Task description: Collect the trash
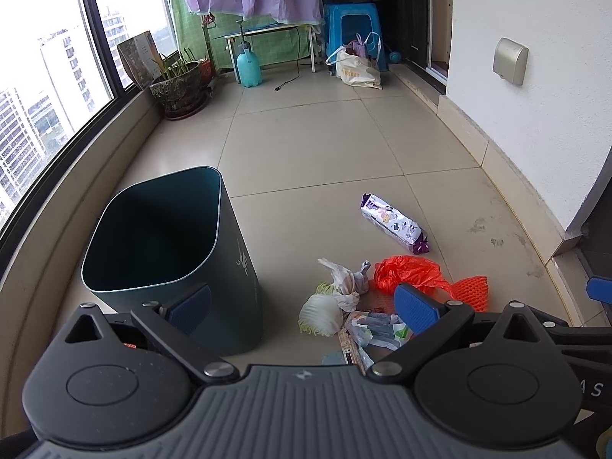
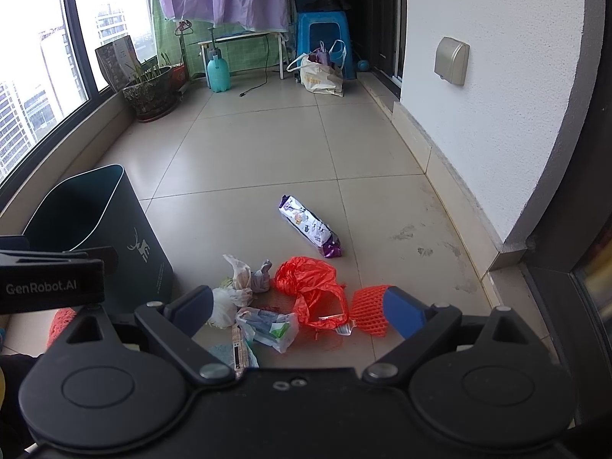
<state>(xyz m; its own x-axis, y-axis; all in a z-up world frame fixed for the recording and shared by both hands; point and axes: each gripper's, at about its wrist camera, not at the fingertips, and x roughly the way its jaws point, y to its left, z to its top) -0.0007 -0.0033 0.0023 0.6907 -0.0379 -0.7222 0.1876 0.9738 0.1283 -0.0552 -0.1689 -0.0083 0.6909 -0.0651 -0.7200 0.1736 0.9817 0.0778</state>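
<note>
Both tools hover over the balcony floor with their jaws spread wide and nothing between them: the left hand-held gripper (image 1: 302, 306) sits low in its frame beside the dark green bin (image 1: 168, 252), and the right hand-held gripper (image 2: 298, 306) frames the litter from the bottom of its own view. The bin stands upright and open at lower left, seemingly empty. The trash lies just right of it, lower centre: an orange plastic bag (image 2: 310, 287) touching an orange foam fruit net (image 2: 369, 308), a knotted white bag (image 2: 241, 271), a cabbage scrap (image 1: 319, 311), a crumpled clear wrapper (image 2: 267, 327), and, slightly apart toward mid-frame, a purple-and-white wipes packet (image 2: 310, 227). I would expect all of it to be light. The bags look soft and slippery, best pinched at a bunched fold or knot; the net is springy and forgiving; the packet seems the firmest, best taken across its narrow width.
</note>
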